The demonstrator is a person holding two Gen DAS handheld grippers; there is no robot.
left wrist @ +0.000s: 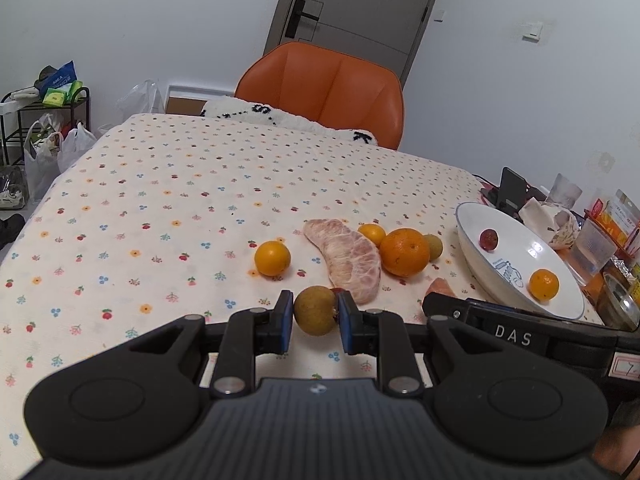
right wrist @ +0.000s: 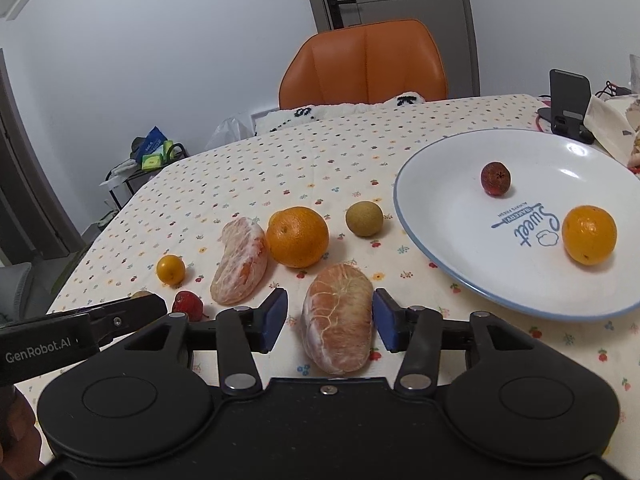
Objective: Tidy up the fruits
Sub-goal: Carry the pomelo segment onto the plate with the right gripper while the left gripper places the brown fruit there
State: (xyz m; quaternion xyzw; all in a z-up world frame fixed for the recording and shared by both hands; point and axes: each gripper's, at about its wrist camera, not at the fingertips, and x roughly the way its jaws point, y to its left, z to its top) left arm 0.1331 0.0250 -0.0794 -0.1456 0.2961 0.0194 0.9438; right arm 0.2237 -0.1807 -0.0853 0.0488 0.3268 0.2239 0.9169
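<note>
Left gripper [left wrist: 314, 322] clamps brown fruit [left wrist: 315, 310] above floral tablecloth [left wrist: 160, 200].

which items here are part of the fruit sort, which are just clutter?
Job:
- brown round fruit in left tool
- peeled pomelo segment between right tool pads
- second pomelo segment
- big orange
- small oranges
- red fruit
- plate

Clutter:
- phone stand
- orange chair
- snack packets
</note>
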